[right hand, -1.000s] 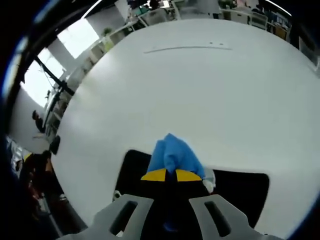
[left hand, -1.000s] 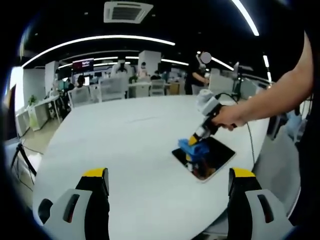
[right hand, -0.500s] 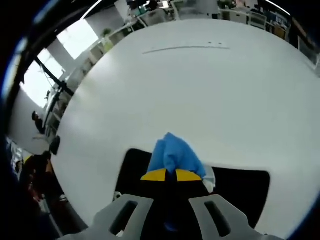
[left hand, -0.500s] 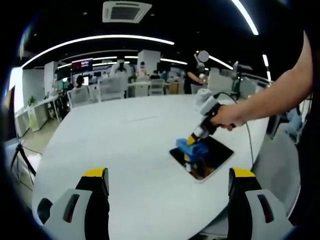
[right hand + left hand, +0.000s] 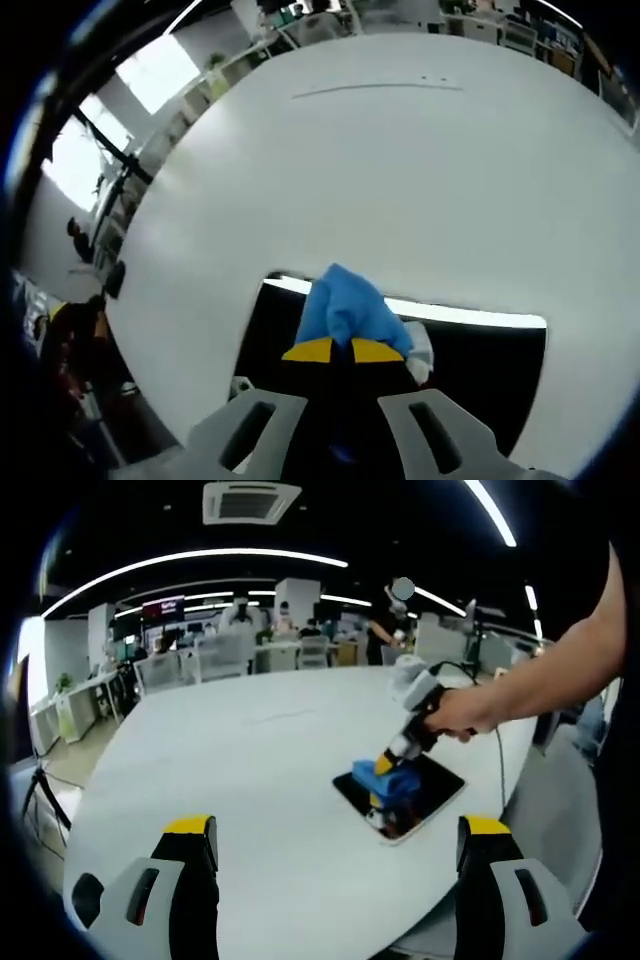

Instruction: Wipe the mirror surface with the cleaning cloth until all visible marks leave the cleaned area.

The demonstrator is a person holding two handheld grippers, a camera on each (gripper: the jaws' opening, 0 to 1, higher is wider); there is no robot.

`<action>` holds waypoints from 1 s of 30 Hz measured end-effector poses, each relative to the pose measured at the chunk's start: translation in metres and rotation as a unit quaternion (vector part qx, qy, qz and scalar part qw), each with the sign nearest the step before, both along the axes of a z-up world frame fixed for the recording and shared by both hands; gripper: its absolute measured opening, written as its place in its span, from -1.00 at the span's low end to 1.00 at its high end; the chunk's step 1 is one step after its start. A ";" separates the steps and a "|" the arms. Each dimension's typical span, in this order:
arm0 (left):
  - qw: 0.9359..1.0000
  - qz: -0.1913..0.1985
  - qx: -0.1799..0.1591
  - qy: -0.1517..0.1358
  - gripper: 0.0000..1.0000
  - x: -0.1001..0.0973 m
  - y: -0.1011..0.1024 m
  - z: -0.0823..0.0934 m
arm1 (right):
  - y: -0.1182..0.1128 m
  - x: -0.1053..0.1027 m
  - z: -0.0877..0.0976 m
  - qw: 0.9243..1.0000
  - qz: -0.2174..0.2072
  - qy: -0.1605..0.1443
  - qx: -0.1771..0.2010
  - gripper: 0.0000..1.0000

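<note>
The right gripper [image 5: 334,350], clamped on the blue cleaning cloth [image 5: 346,310], presses it onto the mirror [image 5: 428,792] lying on the tabletop [image 5: 250,780]. Even, overlapping strokes suit best; marks are probably too faint to judge. The left gripper [image 5: 335,845] hovers wide apart, empty.

Table [image 5: 220,770] bare all round mirror [image 5: 435,792]; right gripper [image 5: 384,765] over it.

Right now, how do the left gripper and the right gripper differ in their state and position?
The left gripper is open, its jaws wide apart and holding nothing; the right gripper is shut on the blue cleaning cloth. The left gripper hangs above the white table, while the right gripper presses the cloth onto the mirror. Both have yellow-tipped jaws.
</note>
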State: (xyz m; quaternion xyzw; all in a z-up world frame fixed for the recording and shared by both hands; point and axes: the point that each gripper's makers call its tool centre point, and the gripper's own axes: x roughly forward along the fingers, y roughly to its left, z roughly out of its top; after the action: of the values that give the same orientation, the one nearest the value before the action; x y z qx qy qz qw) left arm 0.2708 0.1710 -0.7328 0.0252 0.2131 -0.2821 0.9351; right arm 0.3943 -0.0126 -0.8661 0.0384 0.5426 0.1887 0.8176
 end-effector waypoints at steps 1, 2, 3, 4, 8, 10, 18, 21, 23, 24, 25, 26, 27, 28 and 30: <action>1.000 0.000 0.003 -0.001 0.99 0.000 -0.001 0.000 | 0.000 -0.003 0.000 1.000 0.000 0.000 0.002 -1.00; 1.000 0.001 0.005 -0.001 0.99 0.000 -0.002 0.000 | 0.001 -0.005 0.000 1.000 -0.001 0.000 0.003 -1.00; 1.000 0.001 0.004 -0.002 0.99 -0.001 -0.003 0.002 | 0.001 -0.007 0.000 1.000 0.000 0.001 0.003 -1.00; 1.000 0.003 0.004 -0.005 0.99 -0.001 -0.005 0.004 | 0.002 -0.009 -0.001 1.000 0.001 0.001 0.004 -1.00; 1.000 0.008 0.003 -0.010 0.99 -0.002 -0.008 0.006 | 0.004 -0.015 -0.001 1.000 0.002 0.010 0.011 -1.00; 1.000 0.012 0.003 -0.011 0.99 -0.003 -0.009 0.004 | 0.005 -0.020 -0.001 1.000 0.006 0.014 0.011 -1.00; 1.000 0.023 0.003 -0.010 0.99 -0.008 -0.014 -0.002 | 0.006 -0.036 -0.001 0.999 0.018 0.020 0.016 -1.00; 1.000 0.025 0.002 -0.012 0.99 -0.007 -0.015 0.001 | 0.006 -0.038 0.000 0.999 0.022 0.018 0.015 -1.00; 1.000 0.025 0.002 -0.013 0.99 -0.007 -0.015 0.003 | 0.006 -0.035 -0.003 0.999 0.019 0.023 0.017 -1.00; 1.000 0.025 0.002 -0.014 0.99 -0.007 -0.015 0.003 | 0.007 -0.036 -0.003 0.999 0.017 0.026 0.018 -1.00; 1.000 0.024 0.003 -0.014 0.99 -0.007 -0.015 0.002 | 0.007 -0.038 -0.003 0.999 0.016 0.028 0.019 -1.00; 1.000 0.024 0.005 -0.014 0.99 -0.006 -0.014 0.001 | 0.007 -0.039 -0.003 0.999 0.015 0.030 0.019 -1.00; 1.000 0.025 0.006 -0.015 0.99 -0.005 -0.012 0.001 | 0.007 -0.039 -0.003 0.999 0.015 0.029 0.019 -1.00; 1.000 0.027 0.005 -0.015 0.99 -0.004 -0.011 0.001 | 0.007 -0.039 -0.003 0.999 0.014 0.029 0.020 -1.00; 1.000 0.028 0.005 -0.014 0.99 -0.004 -0.010 0.001 | 0.007 -0.041 -0.004 0.999 0.011 0.032 0.025 -1.00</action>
State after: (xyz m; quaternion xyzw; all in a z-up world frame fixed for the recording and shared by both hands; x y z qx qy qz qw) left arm 0.2671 0.1610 -0.7314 0.0278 0.2015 -0.2548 0.9454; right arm 0.3536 -0.0057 -0.8698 0.0587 0.5643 0.2093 0.7965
